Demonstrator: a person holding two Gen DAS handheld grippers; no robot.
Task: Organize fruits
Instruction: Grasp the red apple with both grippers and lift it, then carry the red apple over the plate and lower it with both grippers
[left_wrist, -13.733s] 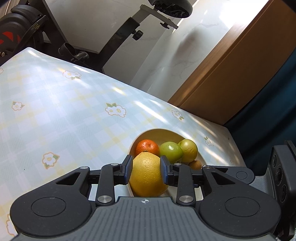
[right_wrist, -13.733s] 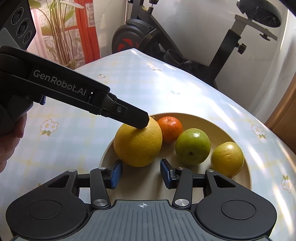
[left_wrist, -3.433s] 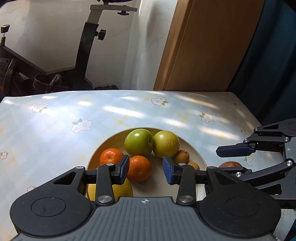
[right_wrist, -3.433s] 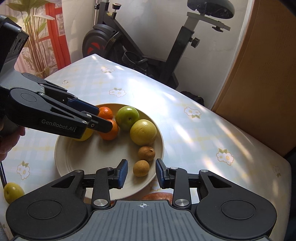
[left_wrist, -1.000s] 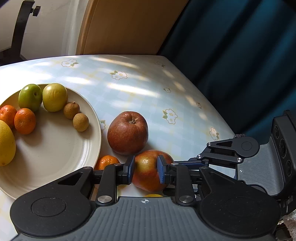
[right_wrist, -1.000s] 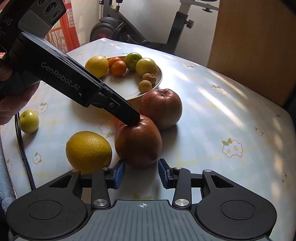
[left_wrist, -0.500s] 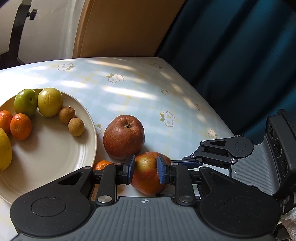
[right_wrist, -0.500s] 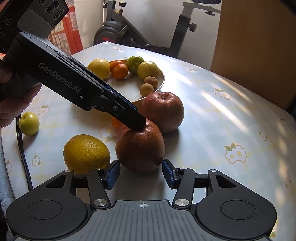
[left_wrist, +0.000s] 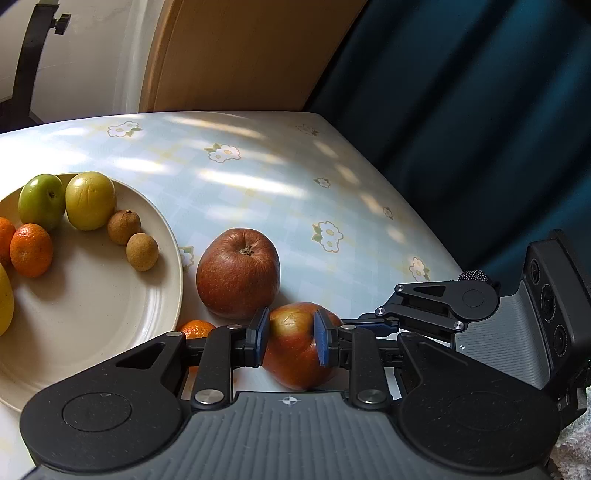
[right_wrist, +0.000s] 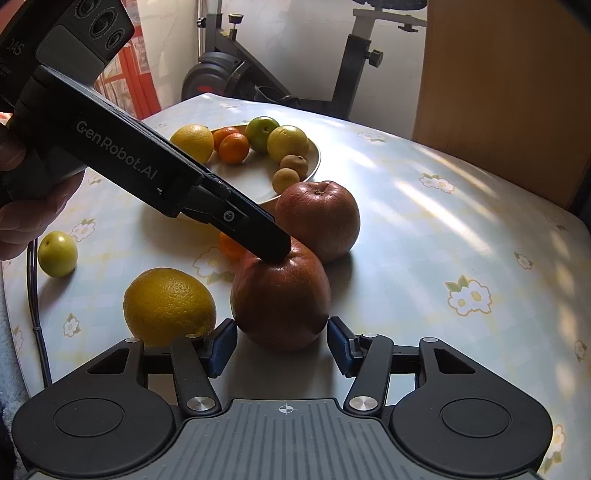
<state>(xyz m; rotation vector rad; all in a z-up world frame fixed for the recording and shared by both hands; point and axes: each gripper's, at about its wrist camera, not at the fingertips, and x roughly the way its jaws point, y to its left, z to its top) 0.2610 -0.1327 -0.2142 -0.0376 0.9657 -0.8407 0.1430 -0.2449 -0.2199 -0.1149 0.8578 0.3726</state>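
On the flowered tablecloth (left_wrist: 258, 177) a cream plate (left_wrist: 92, 317) holds a lemon (right_wrist: 192, 142), two mandarins (left_wrist: 31, 249), a green fruit (left_wrist: 40, 201), a yellow-green one (left_wrist: 90, 199) and two small brown fruits (left_wrist: 142, 251). Beside its rim stand a red apple (left_wrist: 238, 273), a loose mandarin (left_wrist: 197, 328), another lemon (right_wrist: 170, 306) and a small green fruit (right_wrist: 57, 253). The left gripper (left_wrist: 290, 341) clamps the nearer apple (right_wrist: 280, 302) near its top; the right gripper (right_wrist: 282, 347), jaws just widened, flanks that apple without touching.
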